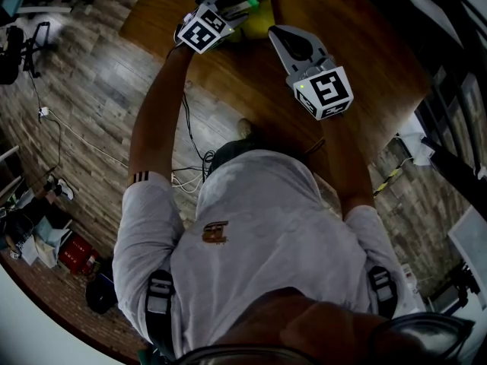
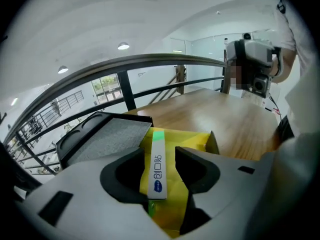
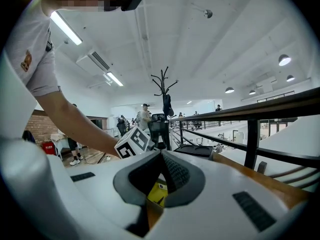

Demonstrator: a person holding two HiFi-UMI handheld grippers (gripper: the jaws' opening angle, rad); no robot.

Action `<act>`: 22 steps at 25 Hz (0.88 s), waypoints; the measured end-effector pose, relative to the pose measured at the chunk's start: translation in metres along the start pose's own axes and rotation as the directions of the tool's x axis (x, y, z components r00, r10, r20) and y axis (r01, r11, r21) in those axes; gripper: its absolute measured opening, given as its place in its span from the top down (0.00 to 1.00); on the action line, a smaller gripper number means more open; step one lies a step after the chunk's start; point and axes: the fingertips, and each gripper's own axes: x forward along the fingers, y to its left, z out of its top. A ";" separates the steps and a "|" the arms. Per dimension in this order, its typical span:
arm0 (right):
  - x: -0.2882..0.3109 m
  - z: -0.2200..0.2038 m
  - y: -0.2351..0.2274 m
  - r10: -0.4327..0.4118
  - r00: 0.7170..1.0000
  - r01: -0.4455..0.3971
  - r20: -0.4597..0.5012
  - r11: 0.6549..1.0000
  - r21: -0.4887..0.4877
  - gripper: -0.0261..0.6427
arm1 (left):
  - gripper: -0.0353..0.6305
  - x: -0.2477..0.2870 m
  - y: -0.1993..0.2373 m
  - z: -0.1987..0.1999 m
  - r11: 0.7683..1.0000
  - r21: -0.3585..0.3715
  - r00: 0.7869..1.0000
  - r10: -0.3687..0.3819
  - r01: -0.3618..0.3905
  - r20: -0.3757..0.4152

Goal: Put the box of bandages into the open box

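Left gripper (image 2: 156,150), jaws wide apart around box of bandages (image 2: 154,170), over open box (image 2: 196,140).
Shows slim white box of bandages, green at far end, blue mark at near end, edge-on between the two pads, neither pressing on it; hangs or sits over yellow inside of open box on wooden table (image 2: 225,114), cannot tell whether resting on its floor. Places black case with grey lining (image 2: 107,136) just beside open box. Lists right gripper (image 3: 161,154) with jaws together at tips, nothing clamped, yellow card visible below; marker cube (image 3: 134,143) just beyond.
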 end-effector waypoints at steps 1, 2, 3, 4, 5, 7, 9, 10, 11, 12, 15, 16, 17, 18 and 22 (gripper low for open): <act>0.000 0.001 0.001 -0.003 1.000 0.003 0.002 1.000 -0.001 0.91 | 0.65 -0.005 -0.001 0.003 1.000 0.002 1.000 0.008 -0.008 0.016; -0.001 0.002 0.002 -0.005 1.000 0.005 0.004 1.000 -0.002 0.91 | 0.65 -0.011 -0.002 0.006 1.000 0.006 0.999 0.017 -0.017 0.032; -0.003 0.004 0.003 -0.007 1.000 0.007 0.006 1.000 -0.004 0.91 | 0.65 -0.017 -0.003 0.009 1.000 0.009 0.998 0.028 -0.029 0.049; -0.004 0.005 0.004 -0.008 1.000 0.008 0.009 1.000 -0.005 0.91 | 0.65 -0.023 -0.004 0.013 0.999 0.009 0.997 0.041 -0.042 0.068; -0.006 0.007 0.005 -0.010 1.000 0.010 0.011 1.000 -0.006 0.91 | 0.65 -0.030 -0.005 0.017 0.998 0.006 0.995 0.056 -0.057 0.088; -0.008 0.010 0.008 -0.012 1.000 0.012 0.015 1.000 -0.008 0.91 | 0.65 -0.045 -0.005 0.024 0.996 -0.010 0.987 0.091 -0.090 0.134; -0.008 0.011 0.012 -0.011 1.000 0.012 0.018 1.000 -0.009 0.91 | 0.65 -0.061 -0.005 0.032 0.991 -0.030 0.973 0.132 -0.128 0.188; -0.009 0.012 0.014 -0.011 1.000 0.011 0.020 1.000 -0.010 0.91 | 0.65 -0.070 -0.007 0.037 0.989 -0.041 0.964 0.151 -0.145 0.218; -0.010 0.013 0.017 -0.009 1.000 0.010 0.023 1.000 -0.011 0.91 | 0.65 -0.079 -0.009 0.042 0.986 -0.052 0.954 0.166 -0.158 0.248; -0.011 0.014 0.020 -0.008 1.000 0.008 0.027 1.000 -0.012 0.91 | 0.65 -0.089 -0.011 0.047 0.984 -0.064 0.944 0.179 -0.168 0.276; -0.012 0.022 0.028 0.000 0.999 0.001 0.042 1.000 -0.016 0.91 | 0.66 -0.115 -0.020 0.060 0.979 -0.098 0.915 0.204 -0.180 0.348; -0.013 0.025 0.031 0.002 0.999 -0.001 0.048 1.000 -0.017 0.91 | 0.66 -0.123 -0.024 0.064 0.977 -0.108 0.905 0.210 -0.183 0.370; -0.014 0.027 0.034 0.004 0.999 -0.003 0.054 1.000 -0.018 0.91 | 0.66 -0.131 -0.028 0.068 0.976 -0.118 0.894 0.217 -0.185 0.392; -0.016 0.030 0.038 0.006 0.998 -0.005 0.059 1.000 -0.018 0.91 | 0.68 -0.139 -0.032 0.071 0.974 -0.128 0.883 0.223 -0.186 0.413; -0.022 0.038 0.053 0.015 0.997 -0.012 0.076 1.000 -0.028 0.91 | 0.75 -0.171 -0.051 0.083 0.964 -0.184 0.837 0.257 -0.190 0.484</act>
